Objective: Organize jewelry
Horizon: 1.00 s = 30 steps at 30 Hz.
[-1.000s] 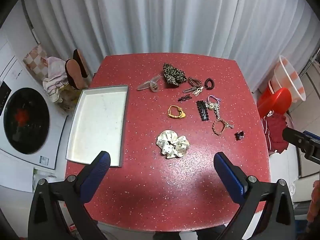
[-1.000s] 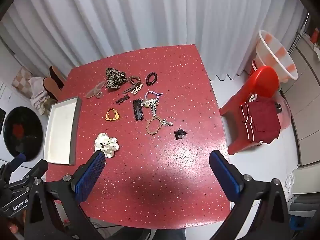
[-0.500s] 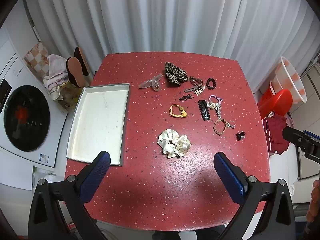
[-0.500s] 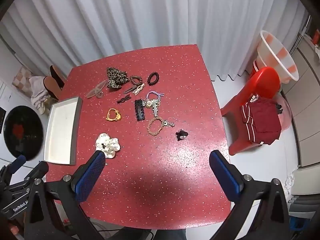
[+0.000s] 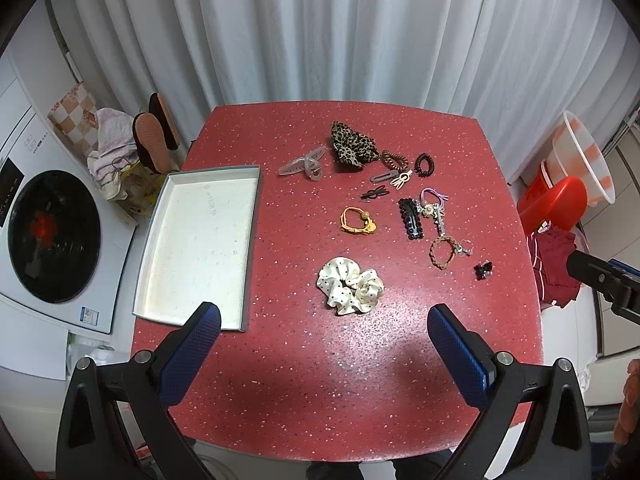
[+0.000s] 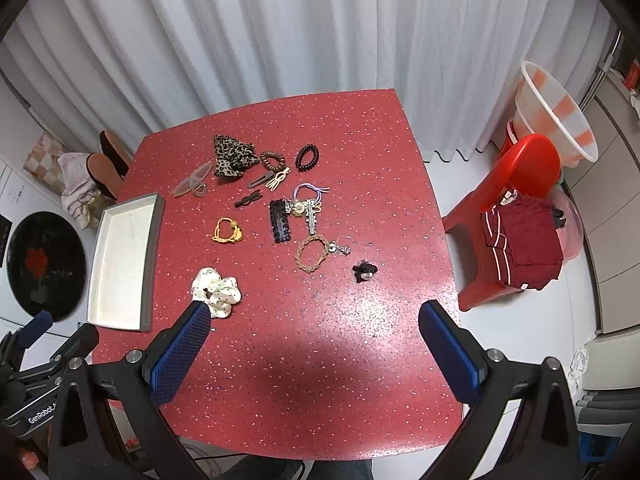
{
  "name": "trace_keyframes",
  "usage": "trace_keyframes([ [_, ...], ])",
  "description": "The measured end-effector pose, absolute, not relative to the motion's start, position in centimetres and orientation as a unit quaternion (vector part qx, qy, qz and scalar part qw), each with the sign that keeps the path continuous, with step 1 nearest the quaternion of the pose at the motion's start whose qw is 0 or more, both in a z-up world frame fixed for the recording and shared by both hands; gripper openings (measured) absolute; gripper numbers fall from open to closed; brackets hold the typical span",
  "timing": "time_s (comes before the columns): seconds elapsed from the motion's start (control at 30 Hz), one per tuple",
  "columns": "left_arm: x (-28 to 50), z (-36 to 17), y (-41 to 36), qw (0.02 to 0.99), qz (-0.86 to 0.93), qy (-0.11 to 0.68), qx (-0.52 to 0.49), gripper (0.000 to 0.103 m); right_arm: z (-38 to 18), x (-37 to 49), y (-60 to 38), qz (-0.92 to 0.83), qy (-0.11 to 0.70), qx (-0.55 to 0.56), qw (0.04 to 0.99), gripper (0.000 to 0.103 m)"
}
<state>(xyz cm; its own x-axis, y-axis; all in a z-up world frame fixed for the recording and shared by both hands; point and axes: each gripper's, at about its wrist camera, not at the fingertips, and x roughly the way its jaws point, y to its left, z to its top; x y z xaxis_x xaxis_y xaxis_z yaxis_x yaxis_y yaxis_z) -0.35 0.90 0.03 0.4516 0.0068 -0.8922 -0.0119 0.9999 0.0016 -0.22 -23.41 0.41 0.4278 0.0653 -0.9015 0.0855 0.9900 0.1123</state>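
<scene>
The red speckled counter fills most of both views, with a white curtain behind its far edge. A washing machine stands off its left side, and a red chair holding dark red clothes off its right.

A shallow white tray lies along the counter's left edge, its near corner just beside the left gripper's left finger in that view.

The left gripper hangs above the near part of the counter, fingers spread wide and holding nothing. The right gripper does the same, released and empty.

The jewelry and hair pieces lie loose in the counter's middle and far half, all beyond both pairs of fingers. Nearest is a white polka-dot scrunchie, ahead of the left gripper between its fingers; in the right wrist view it sits just past the left fingertip. Farther out lie a leopard scrunchie, a clear hair clip, a black barrette, a braided bracelet, an orange hair tie, and a small black clip nearest the right edge.

The near strip of counter under both grippers is bare, as is the band between tray and scattered pieces.
</scene>
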Motion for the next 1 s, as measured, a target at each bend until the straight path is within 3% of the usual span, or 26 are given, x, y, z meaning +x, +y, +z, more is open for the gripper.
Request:
trace_keyframes([
  [1.0,-0.23,-0.29,0.99,0.85,0.007,0.527,-0.001,0.103,0.1,-0.38,-22.87,0.0,0.534,0.07,0.842,0.103],
])
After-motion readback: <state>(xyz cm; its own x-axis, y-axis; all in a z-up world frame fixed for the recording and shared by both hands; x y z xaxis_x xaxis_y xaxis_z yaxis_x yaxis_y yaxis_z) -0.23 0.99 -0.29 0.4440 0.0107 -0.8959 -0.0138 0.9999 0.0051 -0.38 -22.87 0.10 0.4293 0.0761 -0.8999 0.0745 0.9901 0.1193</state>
